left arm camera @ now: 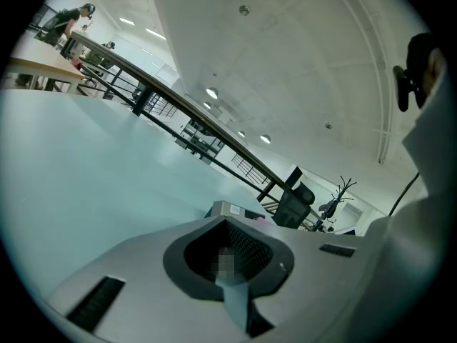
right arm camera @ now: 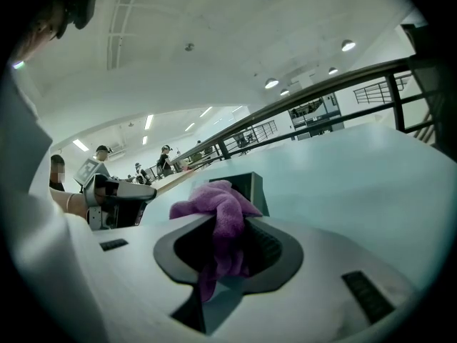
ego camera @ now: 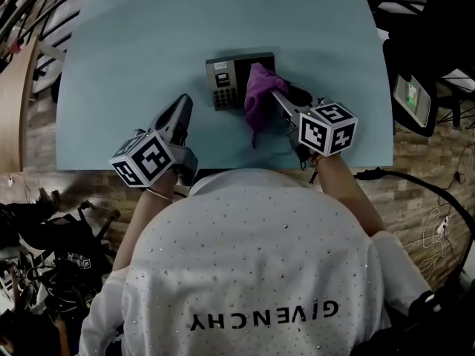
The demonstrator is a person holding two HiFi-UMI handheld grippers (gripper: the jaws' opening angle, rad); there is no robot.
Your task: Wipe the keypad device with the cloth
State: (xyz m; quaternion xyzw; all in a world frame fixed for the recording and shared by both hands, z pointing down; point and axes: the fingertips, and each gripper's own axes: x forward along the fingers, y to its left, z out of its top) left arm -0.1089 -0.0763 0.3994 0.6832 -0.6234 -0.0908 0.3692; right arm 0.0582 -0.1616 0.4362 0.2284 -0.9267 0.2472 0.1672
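The dark keypad device [ego camera: 237, 78] with a small screen and rows of keys lies on the pale blue table [ego camera: 141, 65]. A purple cloth [ego camera: 257, 99] hangs bunched over the device's right part, and my right gripper [ego camera: 274, 95] is shut on it. In the right gripper view the cloth [right arm camera: 220, 224] is pinched between the jaws with the device [right arm camera: 250, 188] just behind it. My left gripper [ego camera: 184, 102] is shut and empty, a little left of the device and apart from it. The device's corner [left arm camera: 232, 209] peeks over the closed jaws in the left gripper view.
The table's near edge [ego camera: 223, 167] runs just in front of the person's body. Cables and dark gear crowd the floor at the left [ego camera: 44, 236] and a device with a screen [ego camera: 413, 99] stands off the table's right side.
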